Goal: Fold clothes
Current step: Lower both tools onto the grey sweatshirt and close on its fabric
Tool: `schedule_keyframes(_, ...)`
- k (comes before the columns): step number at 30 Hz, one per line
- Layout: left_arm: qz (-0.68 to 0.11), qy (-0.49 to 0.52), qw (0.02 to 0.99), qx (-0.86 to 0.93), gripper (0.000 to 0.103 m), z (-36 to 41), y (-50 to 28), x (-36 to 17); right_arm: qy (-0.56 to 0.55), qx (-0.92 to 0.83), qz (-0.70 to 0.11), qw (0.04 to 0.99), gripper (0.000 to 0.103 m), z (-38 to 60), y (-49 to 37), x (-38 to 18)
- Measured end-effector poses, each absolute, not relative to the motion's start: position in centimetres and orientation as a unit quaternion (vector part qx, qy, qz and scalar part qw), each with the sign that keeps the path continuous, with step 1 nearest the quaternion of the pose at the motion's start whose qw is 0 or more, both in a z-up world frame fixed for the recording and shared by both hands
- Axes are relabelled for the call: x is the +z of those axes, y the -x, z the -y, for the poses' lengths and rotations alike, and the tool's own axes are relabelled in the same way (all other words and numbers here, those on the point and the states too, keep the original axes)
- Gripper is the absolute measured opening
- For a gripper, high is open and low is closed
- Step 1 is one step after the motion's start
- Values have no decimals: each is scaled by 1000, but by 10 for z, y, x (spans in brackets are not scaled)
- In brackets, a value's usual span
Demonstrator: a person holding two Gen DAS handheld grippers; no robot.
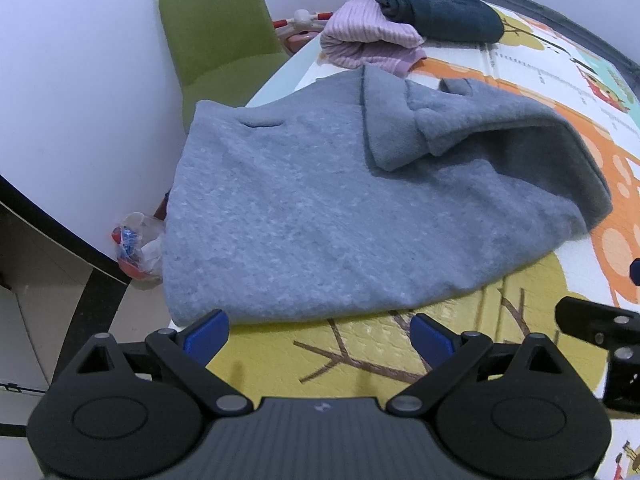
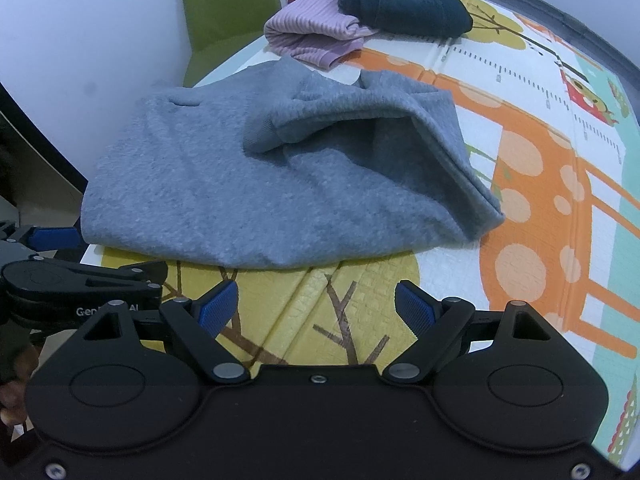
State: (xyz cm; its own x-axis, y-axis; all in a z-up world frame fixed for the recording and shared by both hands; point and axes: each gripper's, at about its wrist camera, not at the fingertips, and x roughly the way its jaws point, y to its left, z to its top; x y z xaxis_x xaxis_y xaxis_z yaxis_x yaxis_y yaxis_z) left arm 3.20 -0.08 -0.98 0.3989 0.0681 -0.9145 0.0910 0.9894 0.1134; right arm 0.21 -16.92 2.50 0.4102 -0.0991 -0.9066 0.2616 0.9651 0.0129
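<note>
A grey fleece sweatshirt lies partly folded on the patterned play mat, one sleeve laid across its top. Its left part hangs over the mat's edge. My left gripper is open, blue pads just short of the sweatshirt's near hem, nothing between them. My right gripper is open too, over the yellow tree print, a little in front of the hem. Behind the sweatshirt sit a folded pink ribbed garment and a folded dark teal garment.
A green chair stands beyond the table's left edge. A plastic bag with red and blue items lies on the floor below. The left gripper's body is at the right wrist view's left edge.
</note>
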Motion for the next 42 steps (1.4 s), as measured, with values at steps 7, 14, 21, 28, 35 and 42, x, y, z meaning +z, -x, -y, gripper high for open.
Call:
schedule_keyframes(7,-548,-70,834,8,99,-15,-65,-15,-58,-111,-520,845,85,171,-38,31)
schedule_keyframes(14,-552,-69,831,28,99,-34,-107,-25,-48,-114,-514,849,85,174,-91,29)
schedule_keyframes(21,-561,-46,825,50,99,-60,-151,-45,-73,-127,-525,838,85,185,-140,0)
schedule_keyframes(28,-564,3,825,36,99,-82,-190,-56,-129,-159,-528,824,85,205,-170,-25)
schedule_keyframes(35,-572,32,819,22,99,-92,-225,-64,-173,-191,-523,813,84,222,-191,-37)
schedule_keyframes(42,-579,96,810,-19,80,-101,-238,-69,-170,-204,-516,814,28,225,-201,-41)
